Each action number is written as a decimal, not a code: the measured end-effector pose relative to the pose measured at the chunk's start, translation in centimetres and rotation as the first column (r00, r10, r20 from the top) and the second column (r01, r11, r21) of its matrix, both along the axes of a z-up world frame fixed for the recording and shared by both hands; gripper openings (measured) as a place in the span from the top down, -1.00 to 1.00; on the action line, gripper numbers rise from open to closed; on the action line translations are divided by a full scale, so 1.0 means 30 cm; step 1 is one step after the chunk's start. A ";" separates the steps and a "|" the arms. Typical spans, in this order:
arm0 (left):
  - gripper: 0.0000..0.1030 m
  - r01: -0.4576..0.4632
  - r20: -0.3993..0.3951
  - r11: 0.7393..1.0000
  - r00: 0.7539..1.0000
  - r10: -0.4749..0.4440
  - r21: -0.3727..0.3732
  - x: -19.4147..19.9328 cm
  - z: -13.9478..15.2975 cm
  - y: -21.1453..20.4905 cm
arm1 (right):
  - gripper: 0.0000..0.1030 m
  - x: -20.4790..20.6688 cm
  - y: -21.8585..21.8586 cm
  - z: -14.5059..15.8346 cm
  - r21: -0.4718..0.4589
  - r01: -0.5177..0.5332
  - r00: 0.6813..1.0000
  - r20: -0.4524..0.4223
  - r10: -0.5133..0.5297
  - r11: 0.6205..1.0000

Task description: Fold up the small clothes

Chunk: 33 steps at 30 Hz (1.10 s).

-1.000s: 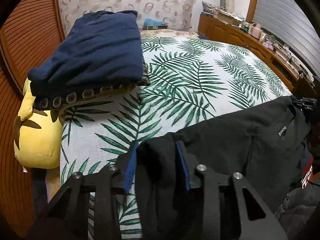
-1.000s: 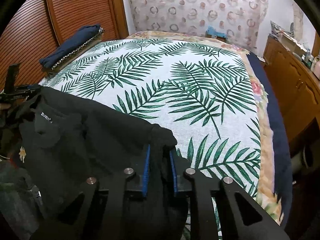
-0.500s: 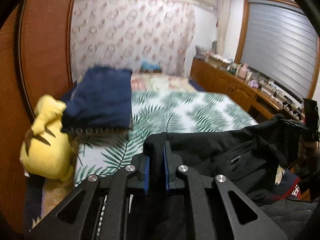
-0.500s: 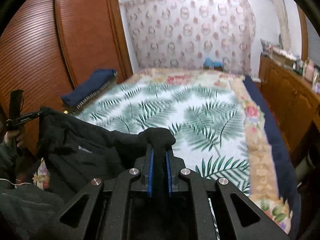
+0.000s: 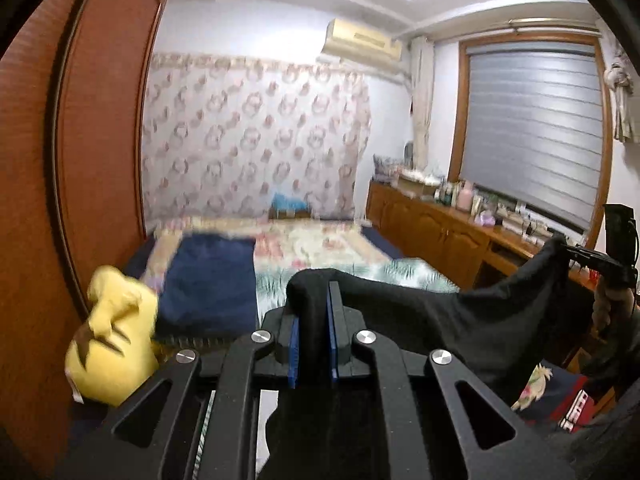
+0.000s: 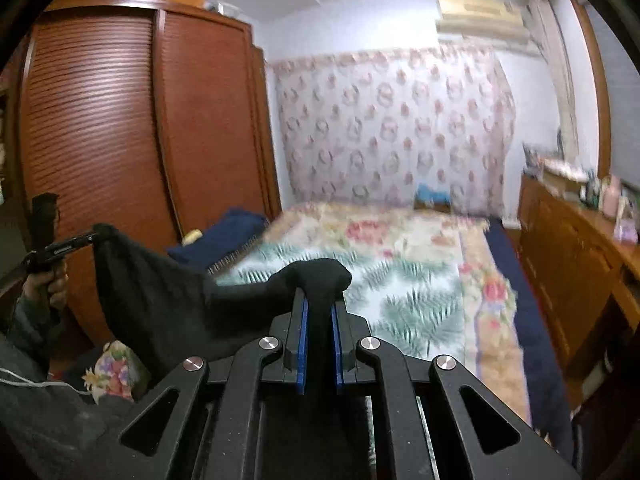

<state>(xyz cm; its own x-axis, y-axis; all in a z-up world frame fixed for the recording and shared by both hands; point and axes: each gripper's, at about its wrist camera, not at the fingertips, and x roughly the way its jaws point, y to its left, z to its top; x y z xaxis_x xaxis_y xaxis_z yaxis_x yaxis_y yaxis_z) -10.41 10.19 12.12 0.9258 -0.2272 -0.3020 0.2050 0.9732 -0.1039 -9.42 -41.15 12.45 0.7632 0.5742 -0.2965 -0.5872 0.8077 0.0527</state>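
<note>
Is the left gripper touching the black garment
Touching. The left wrist view shows the left gripper shut on a fold of the black garment, blue pads pressing both sides.

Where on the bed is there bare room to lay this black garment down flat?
The palm-leaf bedspread ahead lies bare, bordered by the folded navy clothes toward the wardrobe and the floral border toward the cabinets. Crowded: the wardrobe-side edge, with the yellow plush toy. Both hand-held grippers, left and right, grip the black garment.

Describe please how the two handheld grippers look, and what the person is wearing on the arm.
Each gripper, left and right, has black open-frame linkage arms with round silver pivot bolts and two flat blue pads. The right wrist view shows a black pistol-style handle and a dark grey sleeve.
</note>
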 end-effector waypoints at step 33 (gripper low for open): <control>0.77 -0.060 0.309 0.995 0.951 0.033 0.079 0.031 0.719 0.010 | 0.82 -0.248 0.155 0.481 -0.065 0.143 0.914 0.391 -0.107 0.988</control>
<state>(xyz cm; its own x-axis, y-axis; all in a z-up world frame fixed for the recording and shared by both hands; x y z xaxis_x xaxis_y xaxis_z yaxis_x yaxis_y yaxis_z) -9.49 10.51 33.68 0.9857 -0.1673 -0.0182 0.1679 0.9849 0.0414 -16.86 -36.50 26.88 0.8922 0.4515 -0.0113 -0.4413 0.8663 -0.2339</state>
